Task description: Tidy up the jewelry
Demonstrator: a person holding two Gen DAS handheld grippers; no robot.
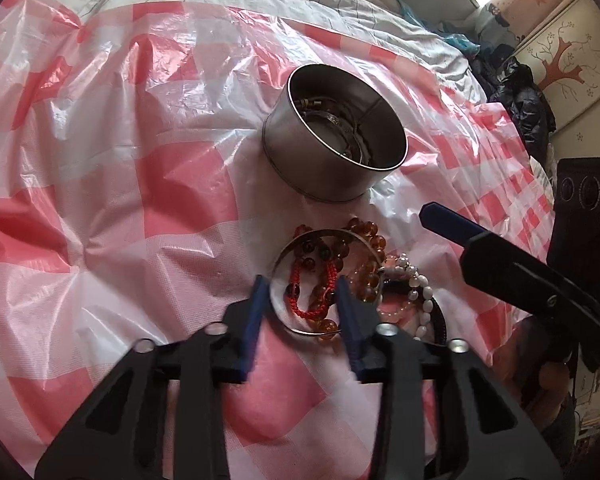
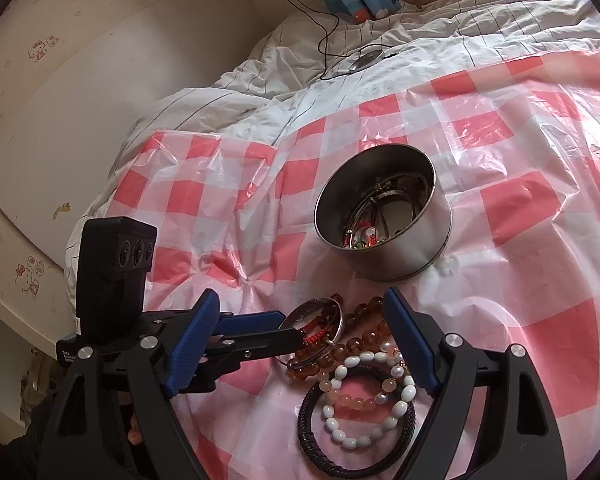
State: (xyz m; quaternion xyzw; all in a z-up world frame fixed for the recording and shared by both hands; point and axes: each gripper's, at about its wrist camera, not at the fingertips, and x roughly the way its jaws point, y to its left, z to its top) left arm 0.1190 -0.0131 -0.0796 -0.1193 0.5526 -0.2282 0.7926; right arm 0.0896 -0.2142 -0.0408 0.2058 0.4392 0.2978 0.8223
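Note:
A round metal tin point(image 1: 334, 136) stands open on the pink checked plastic sheet point(image 1: 100, 184), with bangles and a small trinket inside point(image 2: 374, 208). In front of it lies a pile of jewelry: a silver bangle point(image 1: 327, 236), a red cord bracelet point(image 1: 312, 292), amber bead strings point(image 1: 368, 236), a white bead bracelet point(image 2: 370, 400) and a black braided band point(image 2: 312, 436). My left gripper point(image 1: 304, 292) is open, its fingers on either side of the bangle's near rim. My right gripper point(image 2: 300, 320) is open over the pile; it also shows in the left wrist view point(image 1: 452, 224).
The sheet covers a bed with a white striped duvet point(image 2: 340, 80). A cable and a small round device point(image 2: 366, 58) lie on the duvet behind. A wall point(image 2: 80, 120) is at the left and a cupboard point(image 1: 572, 56) at the right.

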